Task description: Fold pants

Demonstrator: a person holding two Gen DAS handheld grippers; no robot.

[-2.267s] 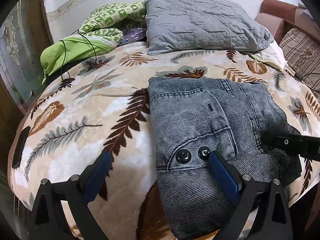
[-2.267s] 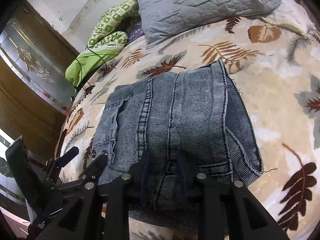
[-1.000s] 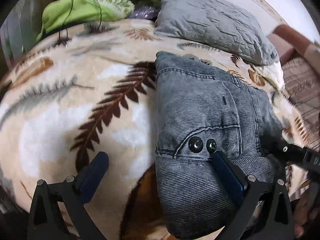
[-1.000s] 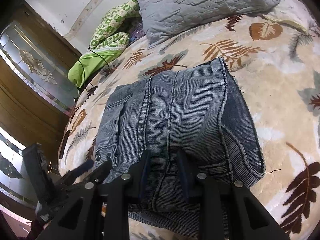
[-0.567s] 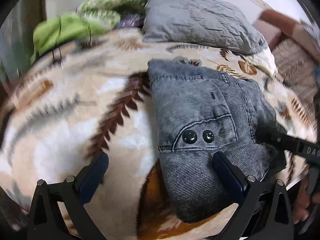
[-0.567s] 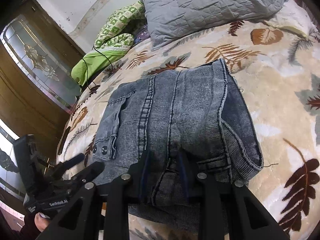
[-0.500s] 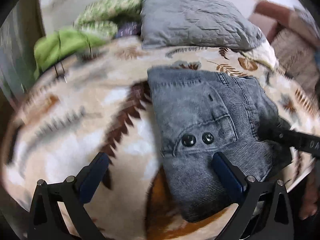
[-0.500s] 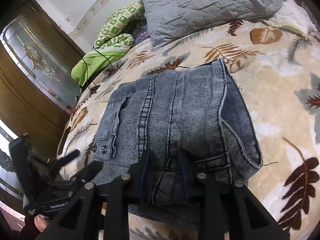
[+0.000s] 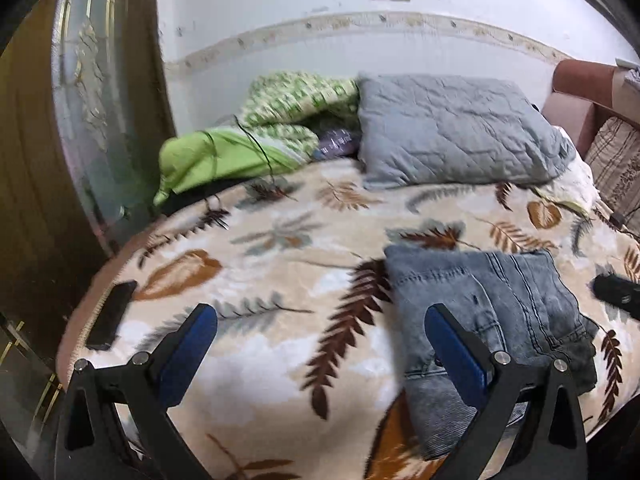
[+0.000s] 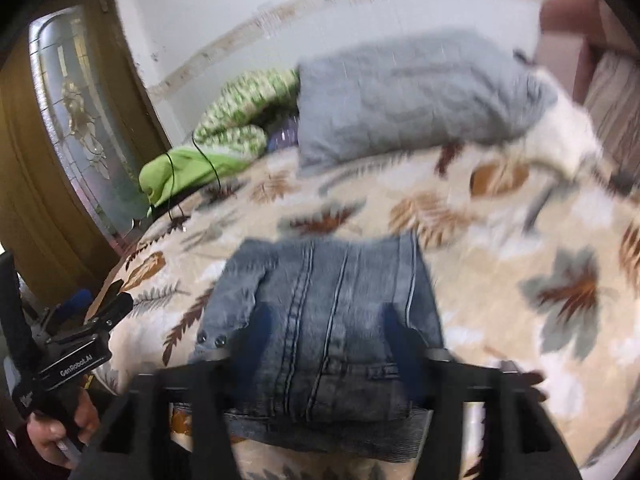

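Both hand-held grippers spread above folded pants [image 9: 492, 312], waistband seemingly nearest.

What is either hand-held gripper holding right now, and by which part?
Nothing. The left hand-held gripper is open above the blanket, beside the folded pants. The right hand-held gripper is open too, jaws spread over the pants' near edge without gripping.

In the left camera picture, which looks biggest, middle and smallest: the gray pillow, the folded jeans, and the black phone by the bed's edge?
1. gray pillow, though it lies farther off
2. folded jeans, nearly as large and closer, so unsure
3. black phone, clearly smallest
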